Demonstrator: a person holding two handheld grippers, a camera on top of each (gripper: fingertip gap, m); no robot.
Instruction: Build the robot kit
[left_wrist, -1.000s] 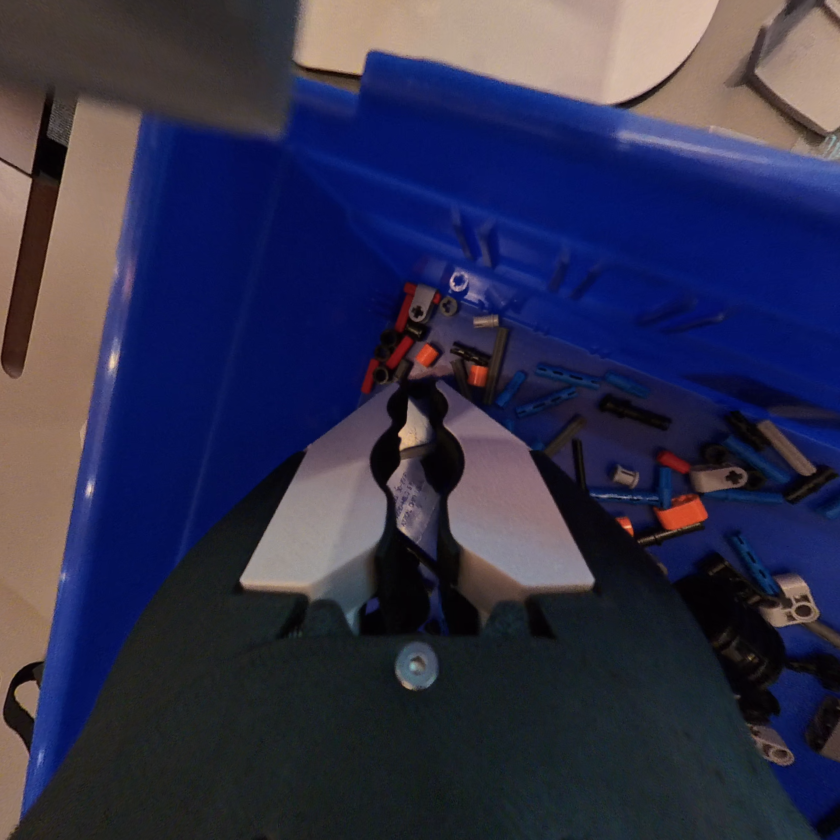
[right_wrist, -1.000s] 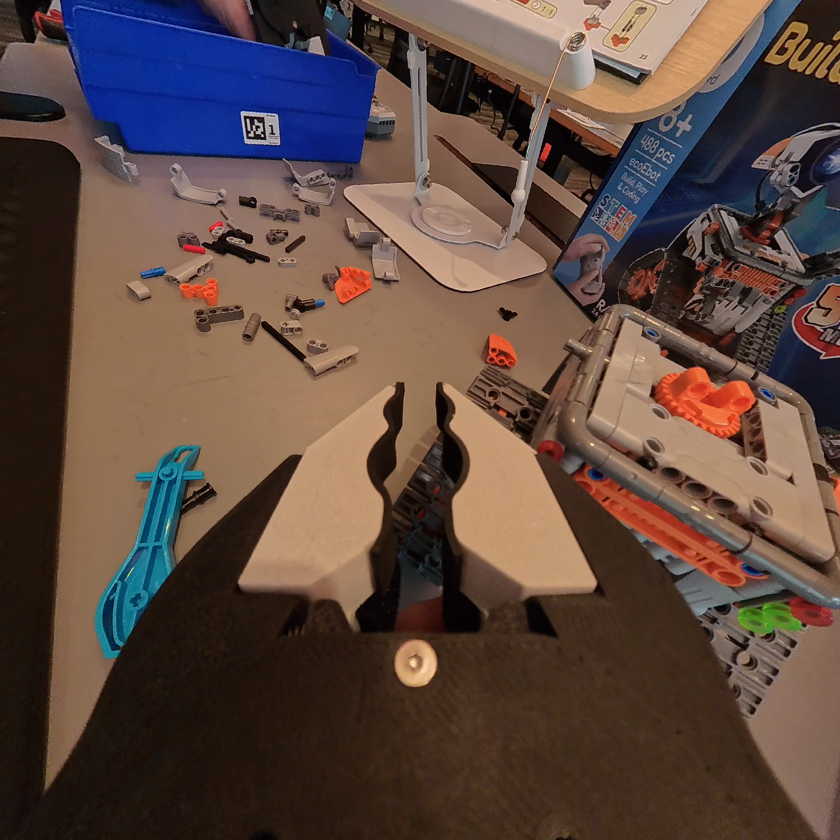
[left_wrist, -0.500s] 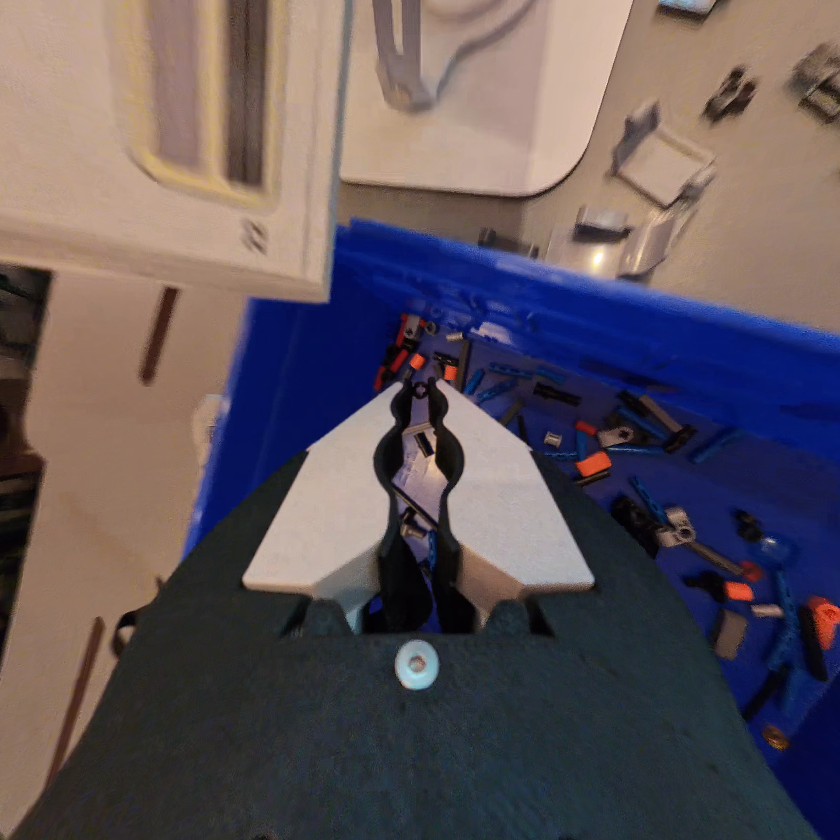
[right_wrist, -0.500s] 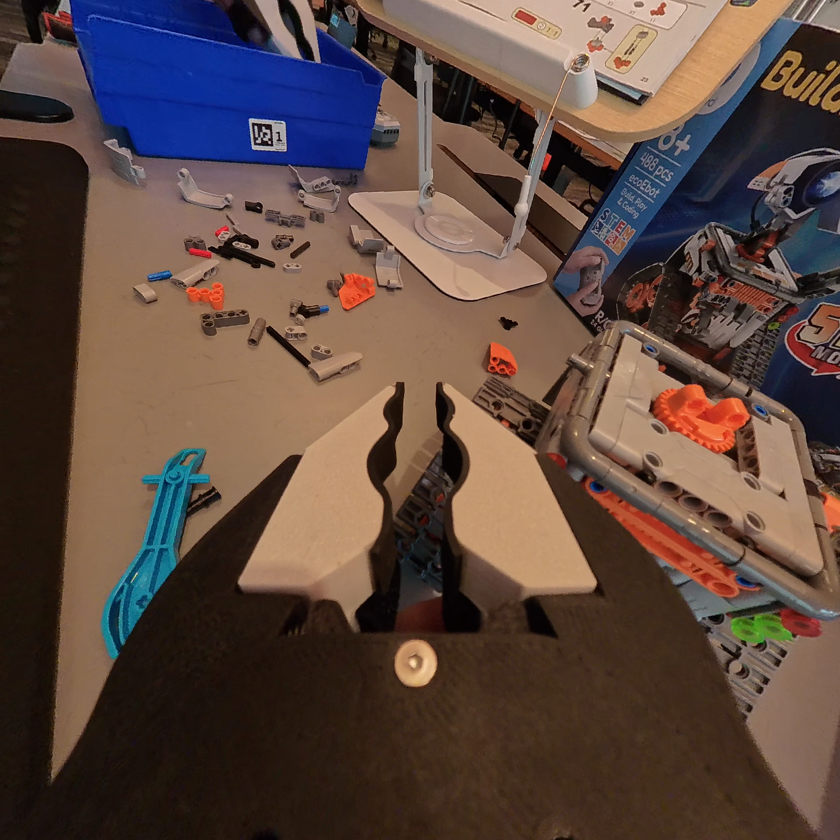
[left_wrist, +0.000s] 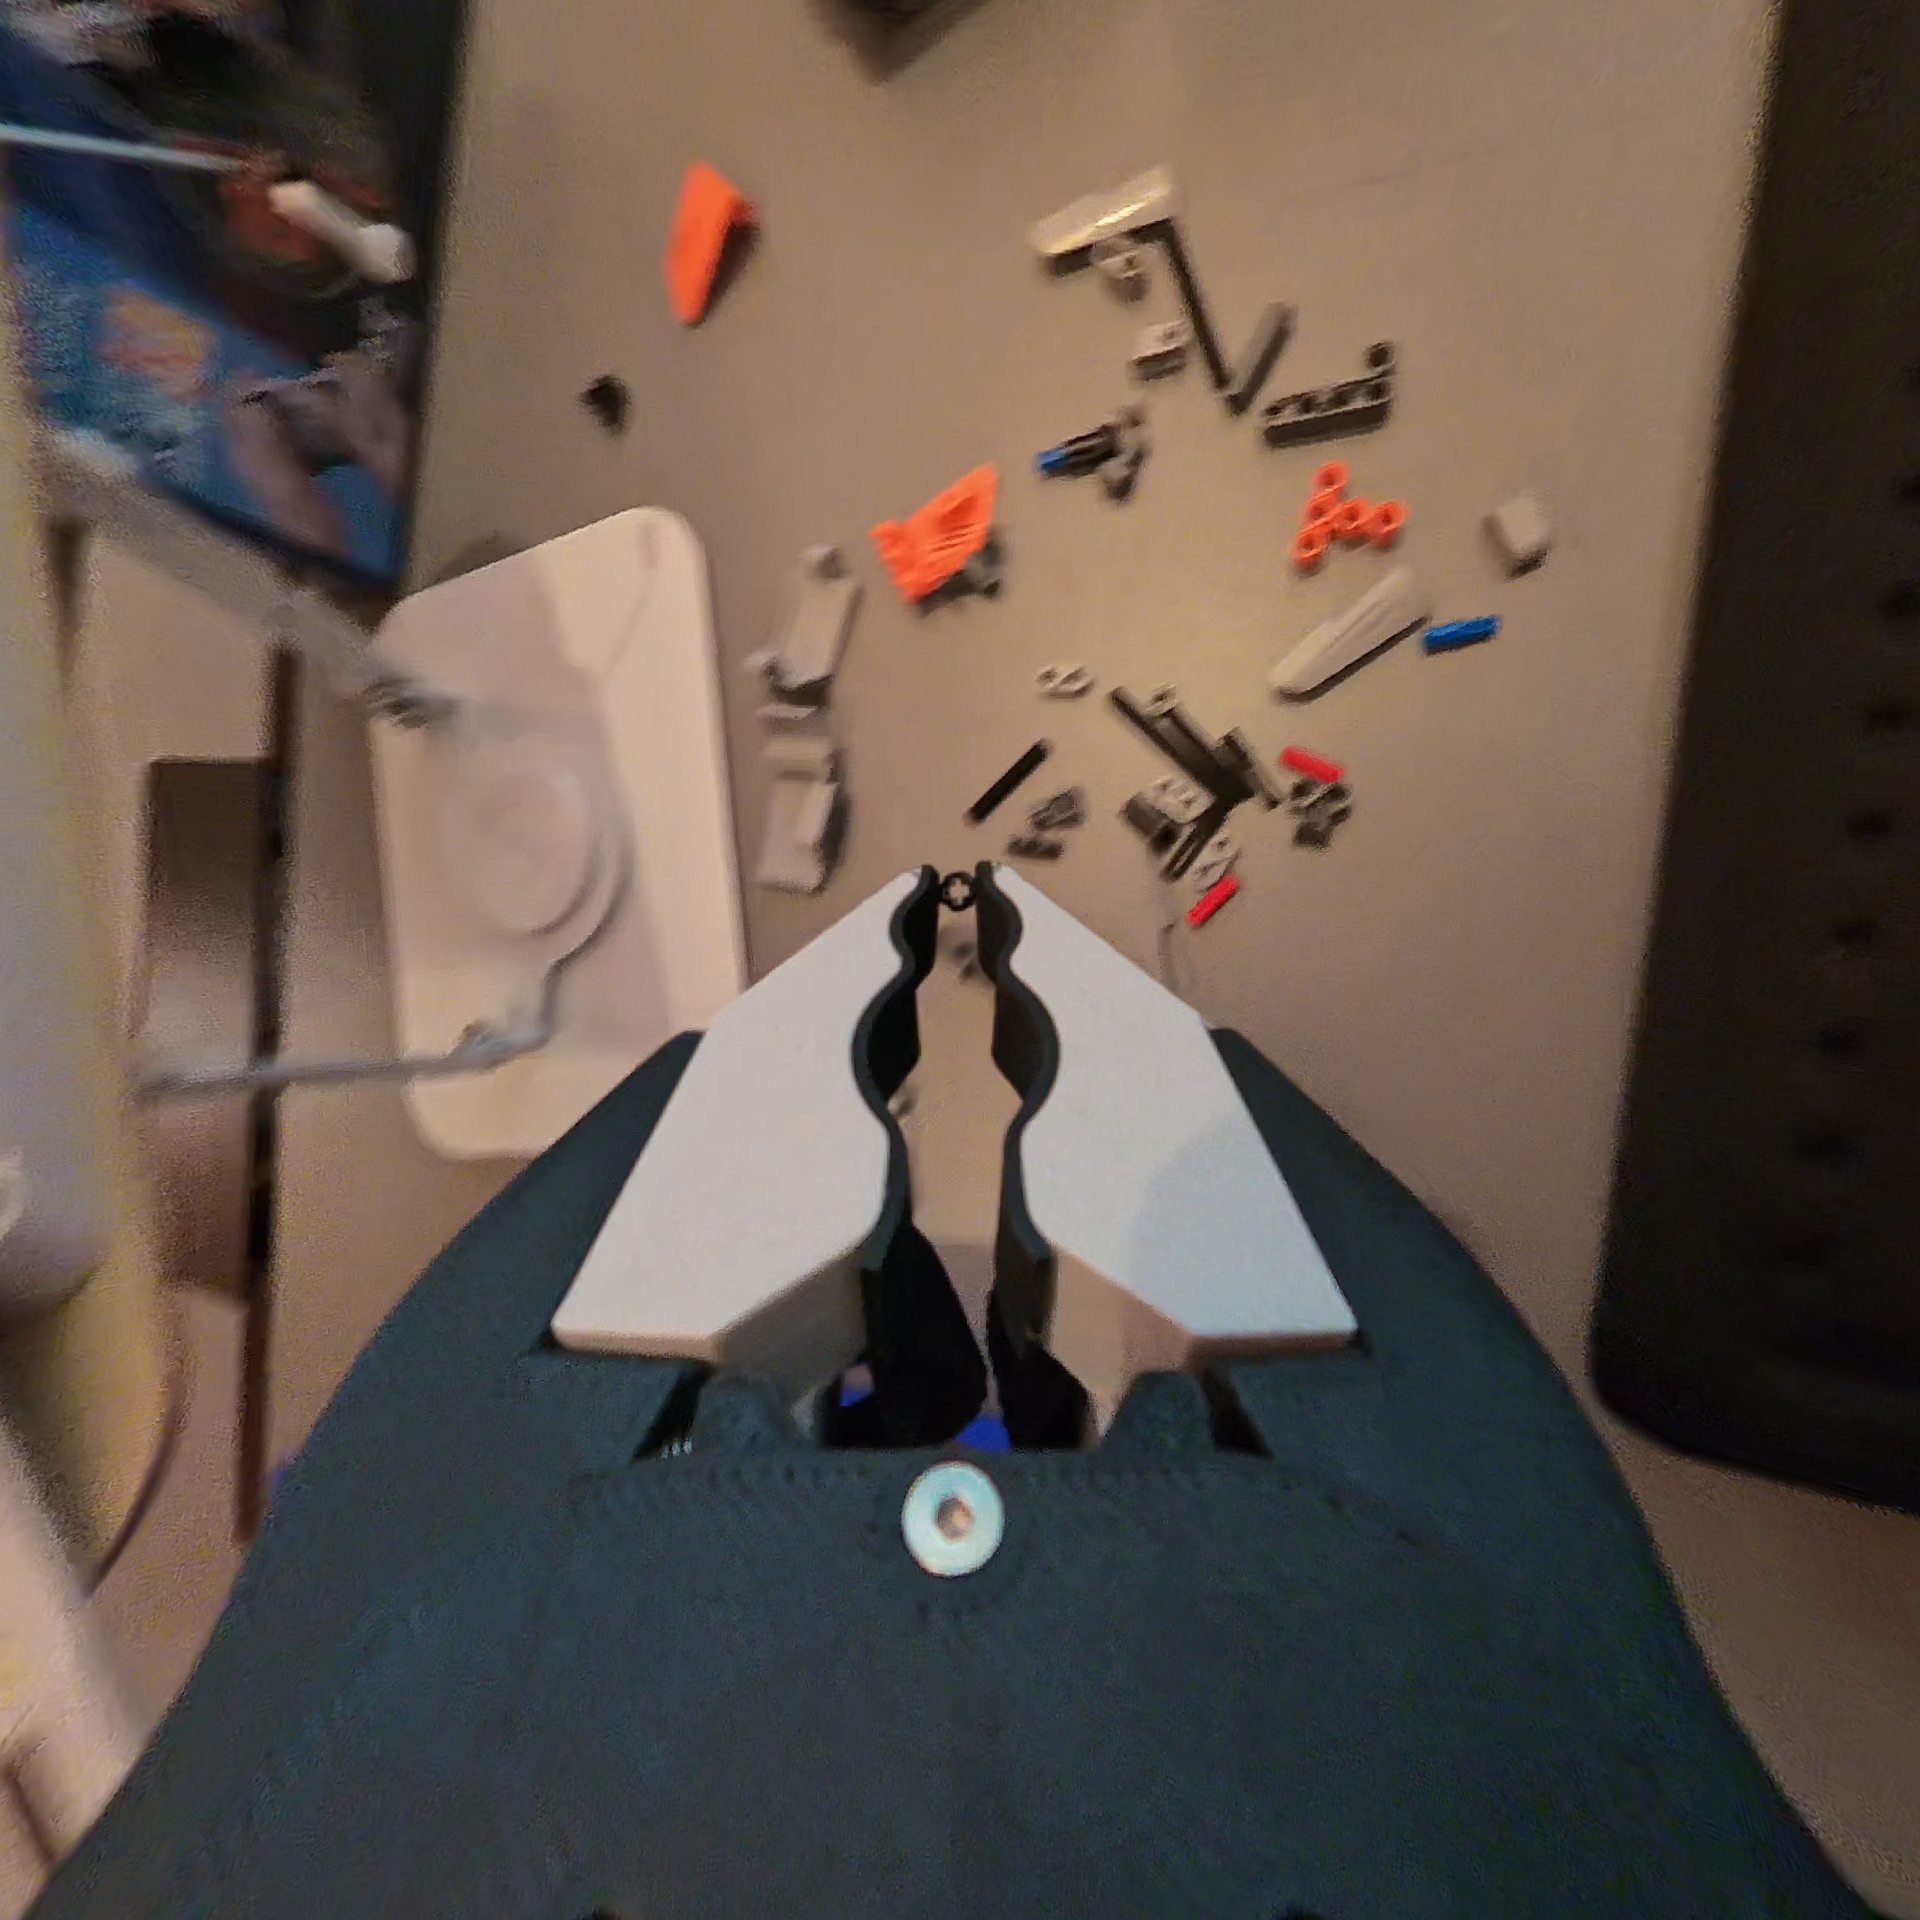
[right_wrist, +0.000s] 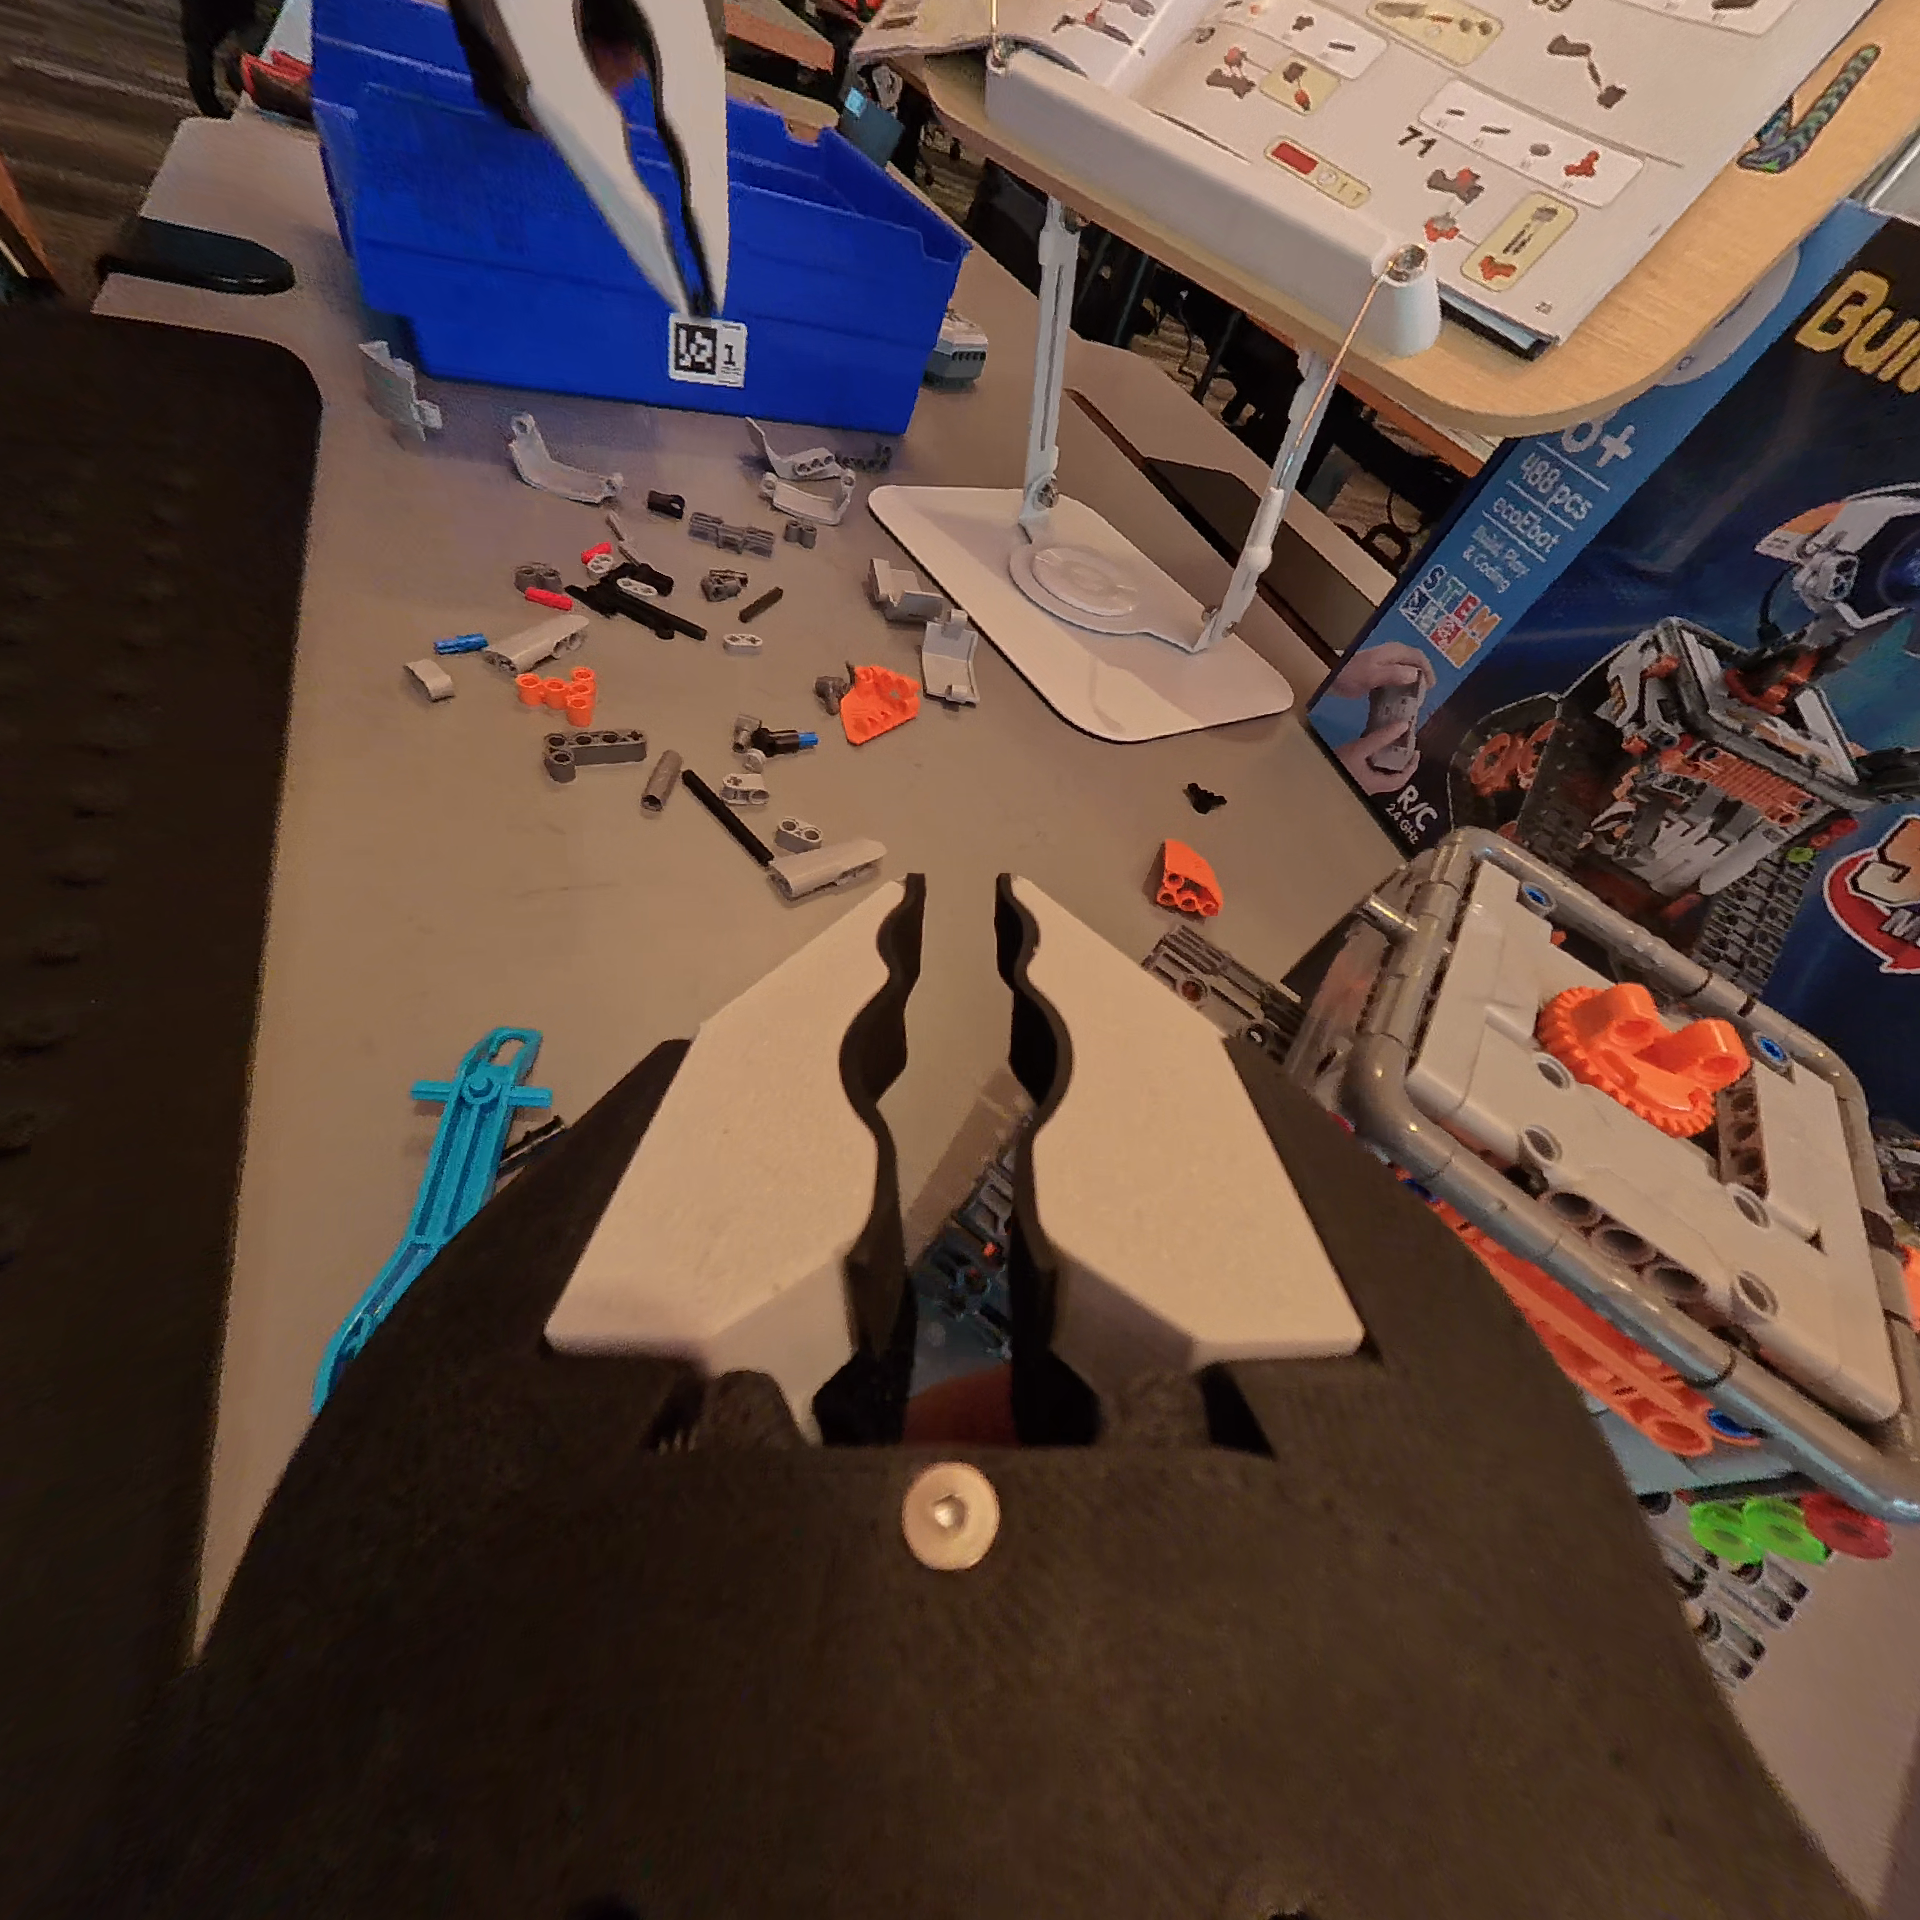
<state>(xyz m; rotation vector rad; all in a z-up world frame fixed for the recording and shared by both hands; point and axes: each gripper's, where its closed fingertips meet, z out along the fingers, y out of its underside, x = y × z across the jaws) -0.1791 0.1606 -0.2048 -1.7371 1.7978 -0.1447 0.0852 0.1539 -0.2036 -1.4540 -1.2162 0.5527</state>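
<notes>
My left gripper (left_wrist: 958, 883) is shut on a small black ring-shaped connector (left_wrist: 956, 894), pinched at the very fingertips. It hangs above the grey table, over scattered loose parts (left_wrist: 1195, 769). The view is blurred. In the right wrist view the left gripper (right_wrist: 696, 291) points down in front of the blue bin (right_wrist: 520, 239). My right gripper (right_wrist: 958, 888) is empty, its jaws a narrow gap apart. It is low over the table beside a partly built grey and orange model (right_wrist: 1621, 1174).
A white stand base (right_wrist: 1091, 613) carries an open instruction booklet (right_wrist: 1403, 125) overhead. A product box (right_wrist: 1662, 675) stands at the right. A black mat (right_wrist: 125, 831) covers the left side. A turquoise tool (right_wrist: 447, 1174) and an orange wedge (right_wrist: 1184, 878) lie near my right gripper.
My left gripper has lifted out of the blue bin holding the small black connector and swung over the table's loose parts. My right gripper has barely moved.
</notes>
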